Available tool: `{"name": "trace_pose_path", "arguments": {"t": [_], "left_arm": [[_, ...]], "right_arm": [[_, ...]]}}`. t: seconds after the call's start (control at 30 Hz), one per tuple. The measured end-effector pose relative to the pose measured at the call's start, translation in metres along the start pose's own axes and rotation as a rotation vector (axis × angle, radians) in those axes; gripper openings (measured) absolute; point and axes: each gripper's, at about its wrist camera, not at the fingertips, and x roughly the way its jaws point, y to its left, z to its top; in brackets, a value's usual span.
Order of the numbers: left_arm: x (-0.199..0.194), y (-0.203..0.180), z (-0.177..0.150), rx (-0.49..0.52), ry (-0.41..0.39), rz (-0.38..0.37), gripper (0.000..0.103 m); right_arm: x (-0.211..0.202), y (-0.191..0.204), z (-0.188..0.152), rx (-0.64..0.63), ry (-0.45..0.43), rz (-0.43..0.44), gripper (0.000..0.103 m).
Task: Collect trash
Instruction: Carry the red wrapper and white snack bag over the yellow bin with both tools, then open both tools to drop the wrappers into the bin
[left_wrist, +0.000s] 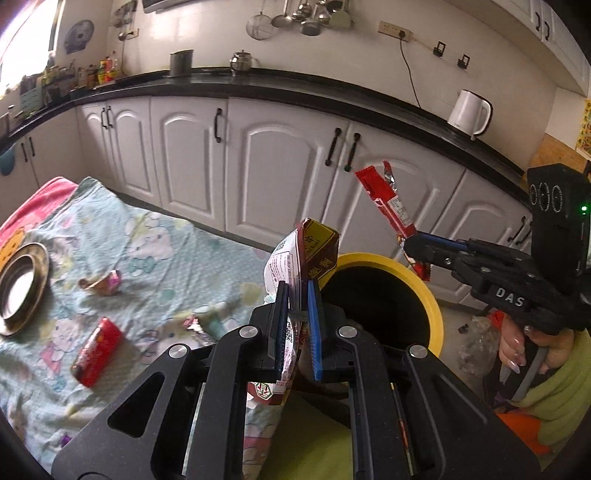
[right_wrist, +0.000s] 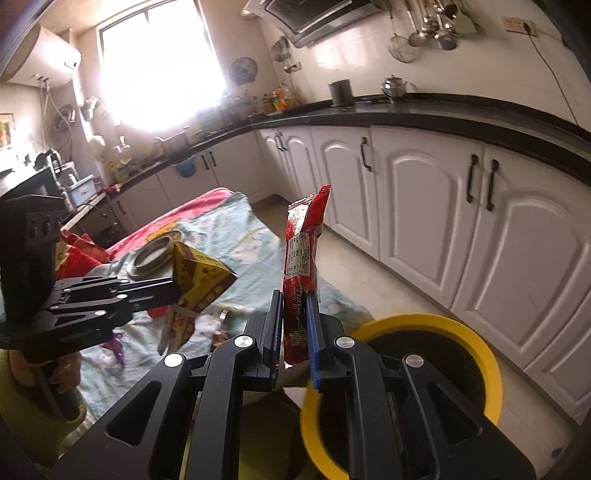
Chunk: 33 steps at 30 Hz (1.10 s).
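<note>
The left gripper (left_wrist: 298, 325) pinches a bag (left_wrist: 295, 258) beside the yellow bin (left_wrist: 432, 295). The right gripper (right_wrist: 295, 332) pinches a red wrapper (right_wrist: 303, 251) near it. Dropped too early, both could miss and fall on the floor.

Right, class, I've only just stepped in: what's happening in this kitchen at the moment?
A person is clearing trash with a handheld gripper in each hand. The left gripper is shut on a brown and white snack bag, and the right gripper is shut on a red wrapper. Both are held up near the yellow-rimmed bin, not yet dropped in. More litter, including a red packet and a crumpled wrapper, lies on the patterned cloth beside a metal dish.
</note>
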Motion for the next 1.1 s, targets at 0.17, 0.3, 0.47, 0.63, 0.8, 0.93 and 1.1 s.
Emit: {"name": "trace_pose_path", "arguments": {"t": [0.17, 0.3, 0.47, 0.63, 0.8, 0.93, 1.1], "left_arm": [[0.013, -0.017, -0.002, 0.017, 0.012, -0.033, 0.006], [0.025, -0.03, -0.002, 0.021, 0.02, -0.053, 0.006], [0.042, -0.045, -0.004, 0.033, 0.043, -0.073, 0.006], [0.059, -0.056, -0.007, 0.033, 0.063, -0.098, 0.006], [0.078, -0.069, -0.011, 0.041, 0.085, -0.121, 0.006], [0.091, -0.075, -0.015, 0.043, 0.106, -0.136, 0.006], [0.109, -0.082, -0.02, 0.037, 0.134, -0.162, 0.006]], "right_arm": [[0.0, -0.022, -0.012, 0.03, 0.02, -0.036, 0.012], [0.0, -0.04, -0.022, 0.052, 0.038, -0.06, 0.012], [-0.001, -0.062, -0.036, 0.086, 0.055, -0.094, 0.012], [0.0, -0.081, -0.046, 0.121, 0.073, -0.117, 0.012], [0.002, -0.094, -0.056, 0.146, 0.094, -0.13, 0.012], [0.003, -0.104, -0.064, 0.167, 0.115, -0.137, 0.013], [0.006, -0.117, -0.072, 0.195, 0.136, -0.142, 0.014]]}}
